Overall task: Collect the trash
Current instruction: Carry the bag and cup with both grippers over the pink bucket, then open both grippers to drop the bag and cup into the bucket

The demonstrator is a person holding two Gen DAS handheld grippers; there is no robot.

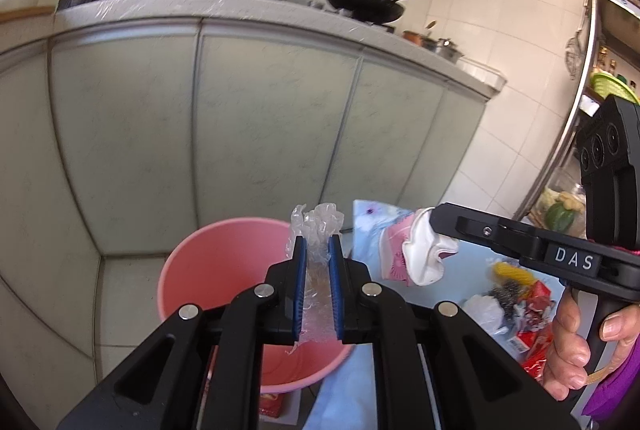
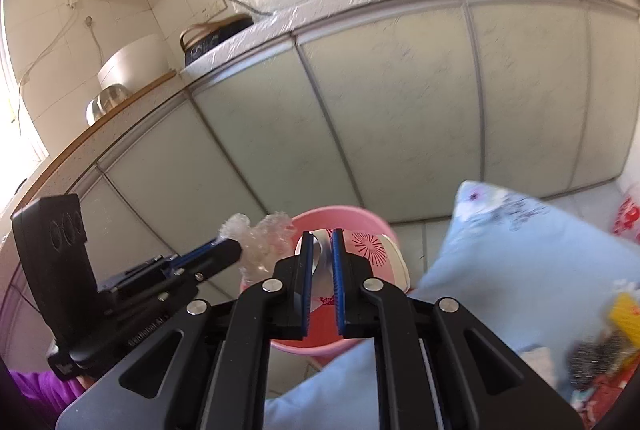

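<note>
Nearest the lens in the left wrist view, the left gripper (image 1: 317,262) stands closed to a narrow gap on a strip of crumpled clear plastic wrap (image 1: 316,230). The strip runs lengthwise along the jaws, its crushed end projecting beyond the tips toward the upper middle of the frame.

Directly behind and below the tips lies the pink bucket (image 1: 224,250), its open mouth filling the lower centre. The plastic hangs above the right part of that opening, so release calls for little more than parting the jaws.

The right gripper (image 1: 434,220) enters from the right edge of the same frame, clamped on a crushed pink-and-white paper cup (image 1: 416,254). This load sits to the right of the bucket rim, above the pale blue cloth (image 1: 460,262), and needs a leftward shift before release.

In the right wrist view, the right gripper (image 2: 322,242) is likewise nearly closed on the cup (image 2: 372,250), with the bucket (image 2: 340,218) beyond the tips; motion blur makes the exact overlap uncertain.

Judgement: the left gripper is the nearer to the drop point. More litter (image 1: 516,294) lies at lower right
</note>
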